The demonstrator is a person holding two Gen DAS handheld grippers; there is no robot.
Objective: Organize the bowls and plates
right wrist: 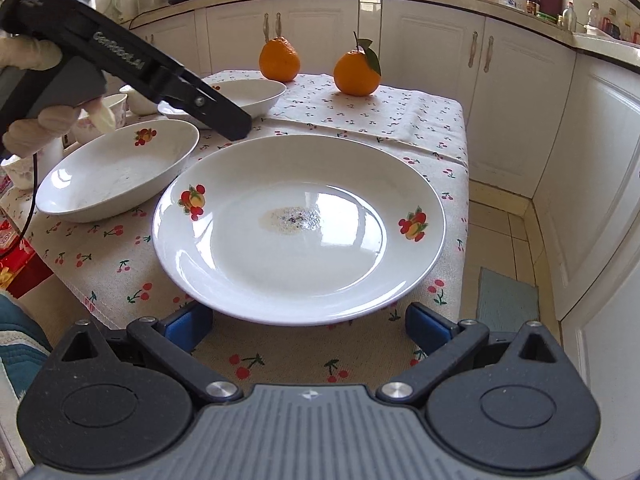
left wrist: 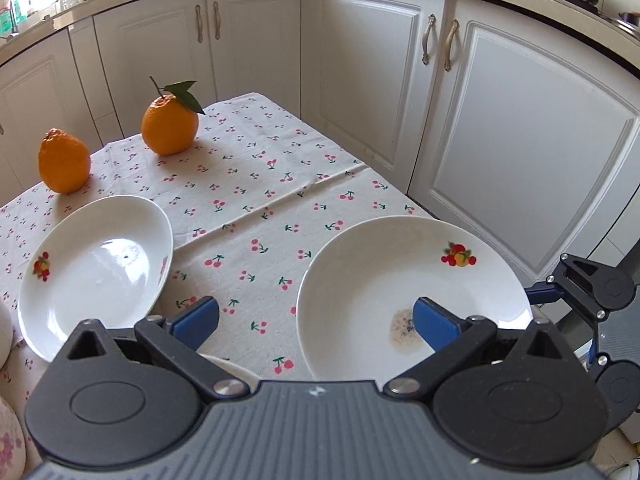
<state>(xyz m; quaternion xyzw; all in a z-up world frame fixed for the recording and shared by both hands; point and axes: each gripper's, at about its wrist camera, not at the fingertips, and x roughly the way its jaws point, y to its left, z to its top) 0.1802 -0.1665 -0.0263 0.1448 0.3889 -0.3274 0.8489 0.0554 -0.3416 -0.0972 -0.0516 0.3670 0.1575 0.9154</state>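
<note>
Two grippers, both spread wide and holding nothing, so we are right at the start of a pick. Our right gripper (right wrist: 308, 326) sits low at the bottom centre of its view, blue pads either side of the near rim of the big fruit-print plate (right wrist: 298, 226), which fills the middle of the frame on the cherry-print tablecloth (right wrist: 360, 108). The rim lies just beyond the fingertips and we cannot tell whether anything touches yet.

We judge the plate is the next thing to lift. To do that well, we want one pad under the overhanging lip and one on top, biting the rim and not the slope, then a level lift so the speckled residue in the well stays put. The plate looks glazed and slippery, so a shallow bite could let it swing.

Our left gripper (left wrist: 316, 318) hangs higher, angled down over the table from the upper left of the right view, a gloved hand (right wrist: 48, 116) round its handle. In its own view its right pad overlaps the same plate (left wrist: 412, 292), its left pad hovers over bare cloth, and a deep fruit-print bowl (left wrist: 96, 272) lies at lower left. Behind, at the upper left, stand two oranges (left wrist: 170, 124). More bowls and small cups crowd the left edge of the right view.
</note>
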